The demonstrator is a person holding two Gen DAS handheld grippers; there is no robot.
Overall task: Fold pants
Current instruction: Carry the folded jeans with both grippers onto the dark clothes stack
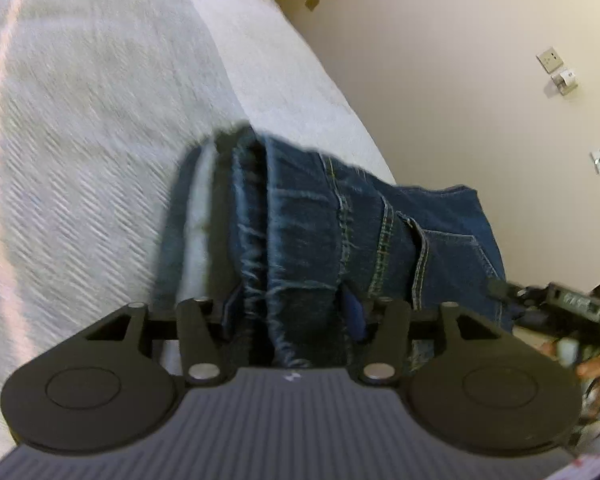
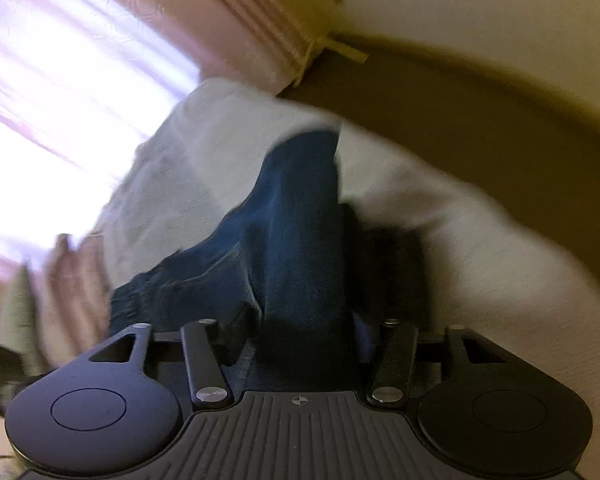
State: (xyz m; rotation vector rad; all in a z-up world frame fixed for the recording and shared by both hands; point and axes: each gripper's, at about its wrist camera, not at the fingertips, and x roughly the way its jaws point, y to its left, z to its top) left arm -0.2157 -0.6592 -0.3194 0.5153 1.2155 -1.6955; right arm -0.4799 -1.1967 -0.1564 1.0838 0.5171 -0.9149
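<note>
bunched jeans [image 1: 300, 240] are pinched by the left gripper [image 1: 292, 312] at lower centre; jeans are likewise clamped by the right gripper [image 2: 300, 320], above the bed [image 1: 80, 160].

Both fisheye views bend hard at the rims, with dark corners. Motion blur smears the bed cover [image 1: 80, 140] in the left wrist view and nearly everything in the right wrist view, where daylight through the curtain [image 2: 60, 80] blows out to white glare and the jeans [image 2: 296, 232] sit in shadow.
</note>
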